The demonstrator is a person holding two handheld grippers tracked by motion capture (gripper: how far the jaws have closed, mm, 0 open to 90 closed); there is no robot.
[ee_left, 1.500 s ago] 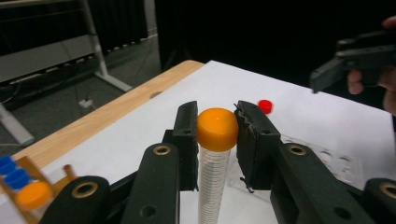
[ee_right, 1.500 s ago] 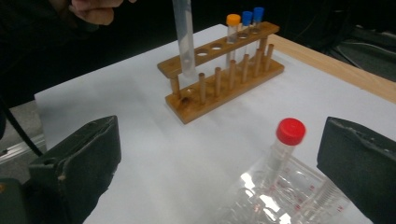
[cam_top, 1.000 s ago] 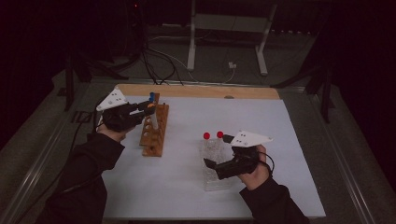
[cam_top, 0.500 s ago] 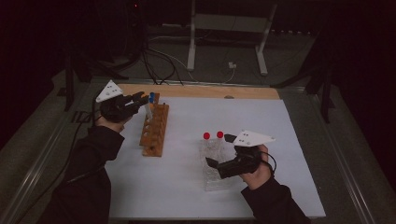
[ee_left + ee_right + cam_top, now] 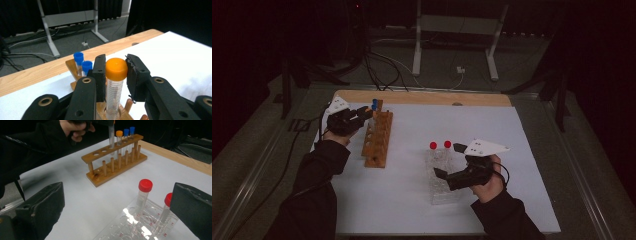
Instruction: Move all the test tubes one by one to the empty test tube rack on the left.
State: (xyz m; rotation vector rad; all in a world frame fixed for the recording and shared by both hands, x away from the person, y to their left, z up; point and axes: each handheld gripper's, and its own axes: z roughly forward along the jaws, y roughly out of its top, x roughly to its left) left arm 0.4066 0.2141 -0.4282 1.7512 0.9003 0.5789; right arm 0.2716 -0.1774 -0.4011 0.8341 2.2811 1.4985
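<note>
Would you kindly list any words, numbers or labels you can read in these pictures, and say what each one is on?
No text reads clearly enough to quote.
Clear plastic rack: small red marks beside its holes, likely numbers, too blurred to read.
Orange-capped tube in the left hand-held gripper: fine graduation lines, no legible figures.
Red-capped tubes: faint scale marks, unreadable.
Wooden rack: no markings visible.

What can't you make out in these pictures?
- Left gripper view: the lower end of the orange-capped tube and its hole in the wooden rack are hidden by the black jaws and cut off by the bottom edge.
- Right gripper view: the markings on the red-capped tubes are too small to read.
- High view: the right gripper covers part of the clear rack, and dim light blurs its wells.
</note>
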